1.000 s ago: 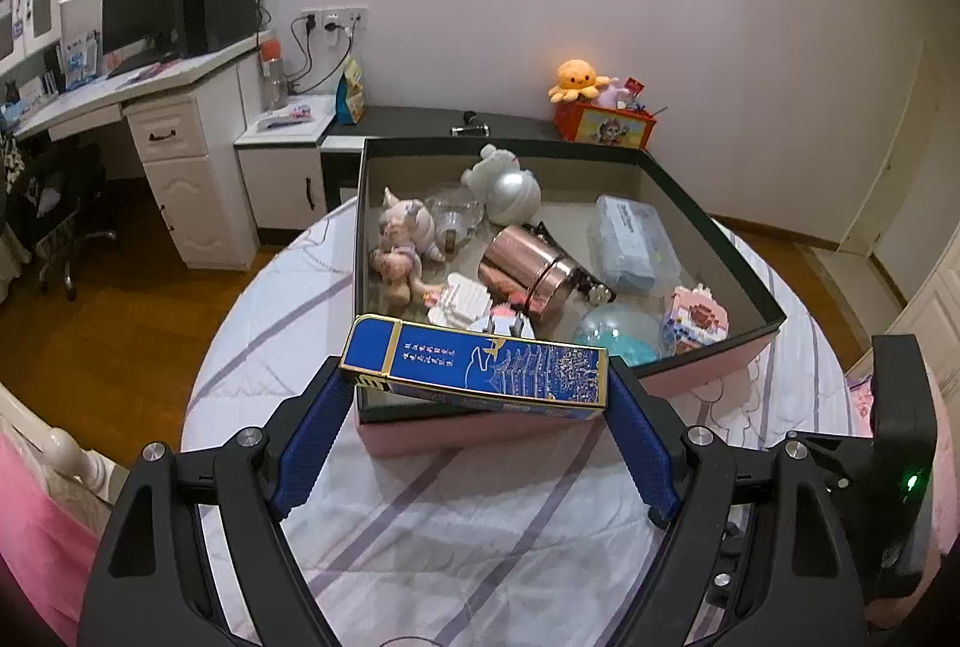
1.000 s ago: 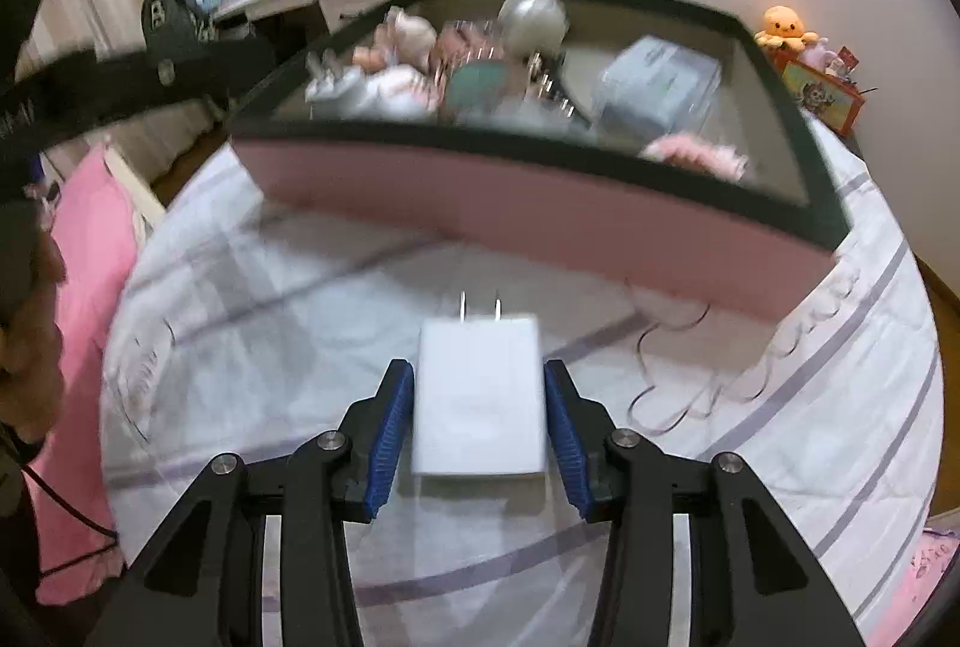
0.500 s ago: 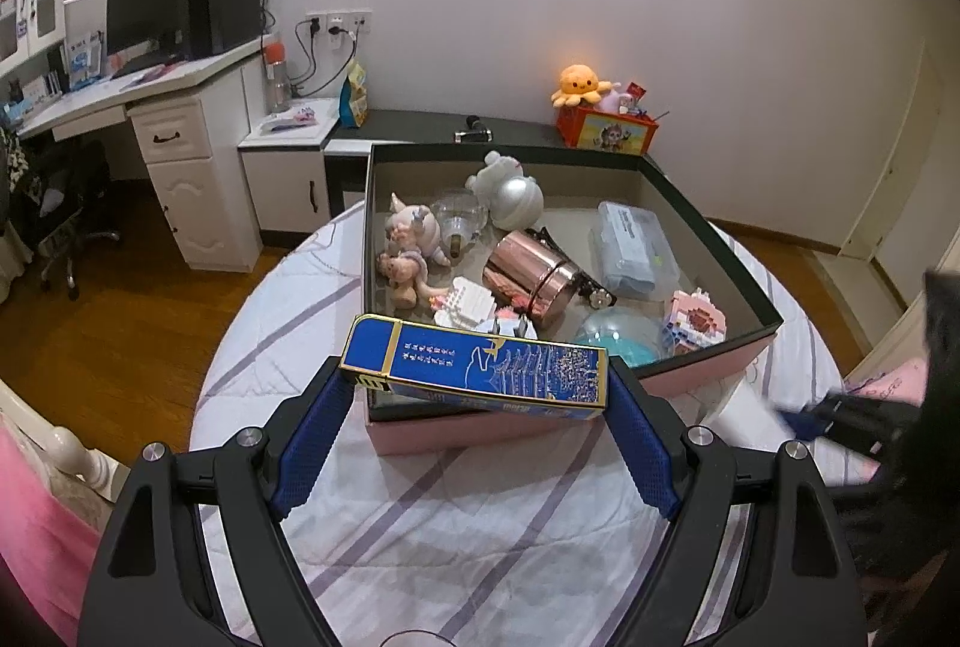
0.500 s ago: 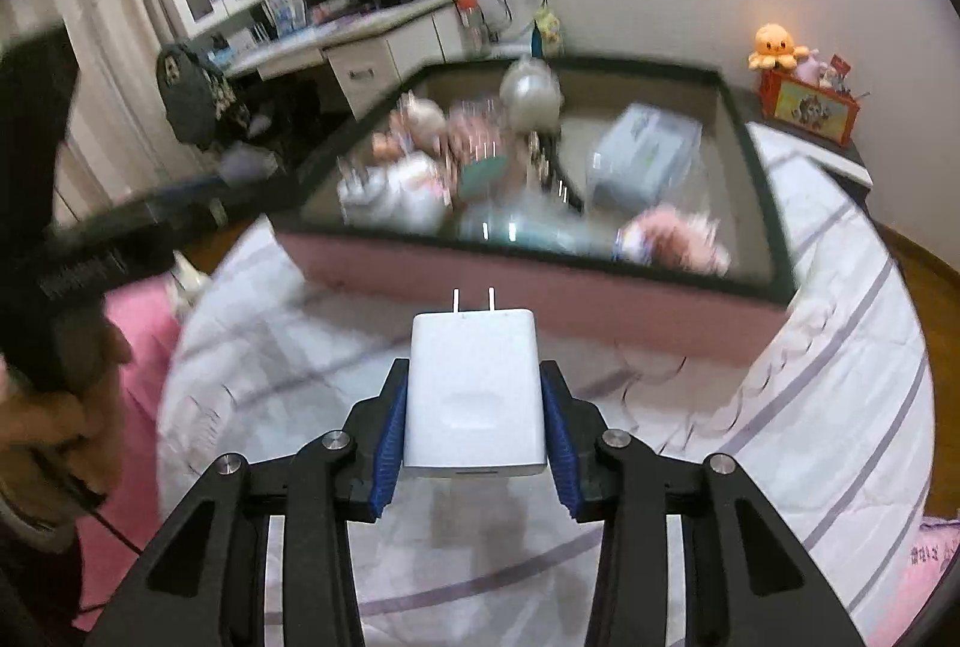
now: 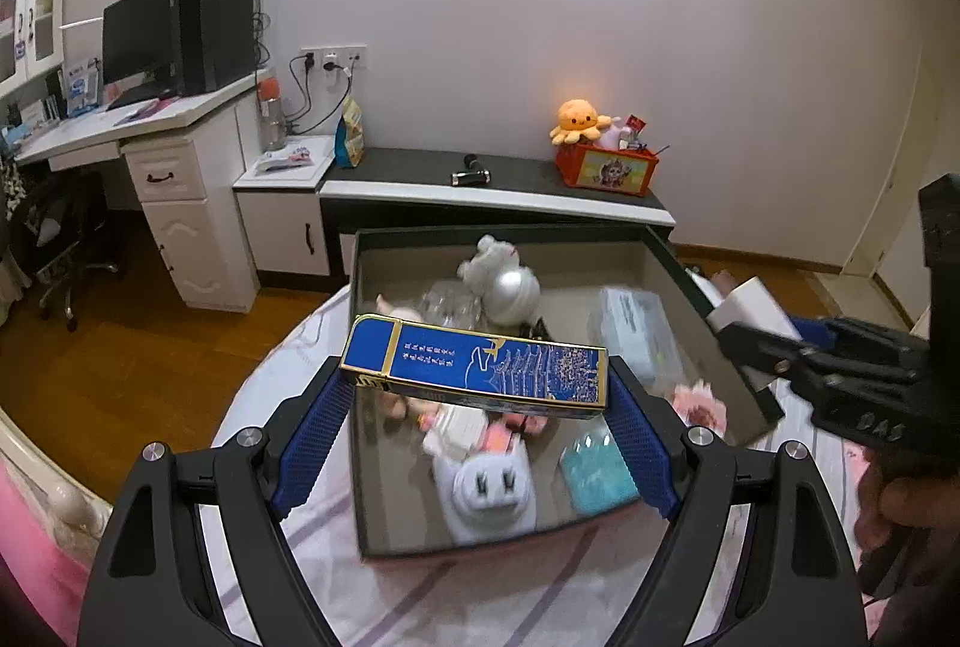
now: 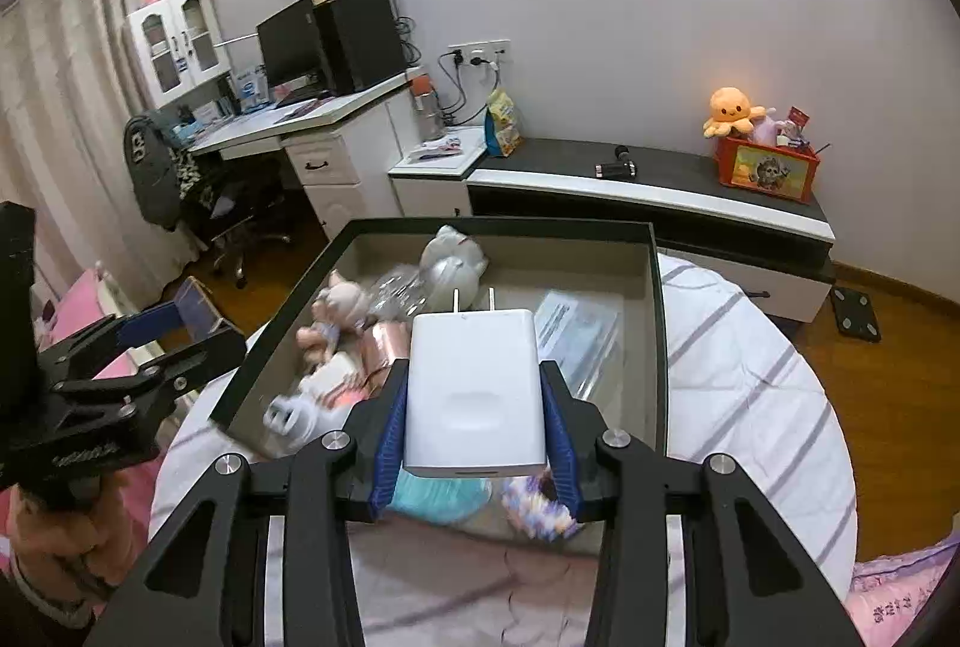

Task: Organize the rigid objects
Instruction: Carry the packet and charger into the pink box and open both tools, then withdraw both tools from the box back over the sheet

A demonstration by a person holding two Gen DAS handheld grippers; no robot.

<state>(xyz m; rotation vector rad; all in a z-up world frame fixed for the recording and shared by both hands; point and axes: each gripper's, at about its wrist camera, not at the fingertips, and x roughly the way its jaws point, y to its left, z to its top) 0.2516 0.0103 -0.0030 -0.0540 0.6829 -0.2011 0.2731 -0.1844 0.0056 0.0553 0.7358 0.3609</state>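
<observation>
left tongs (image 5: pixel 477 407) grip blue box (image 5: pixel 474 368), right tongs (image 6: pixel 474 428) clamp charger (image 6: pixel 474 389); tray (image 6: pixel 657 323) holds toys

A long blue box (image 5: pixel 474 368) with gold edging and white printed artwork lies crosswise, slightly tilted, in the air above the near part of an open storage box (image 5: pixel 660 242). A white charger (image 6: pixel 474 392) with two metal prongs pointing forward is also raised over it. The dark-rimmed, pink-sided storage box sits on a striped cloth, holding small toys, a plastic case and a copper-coloured cup.
</observation>
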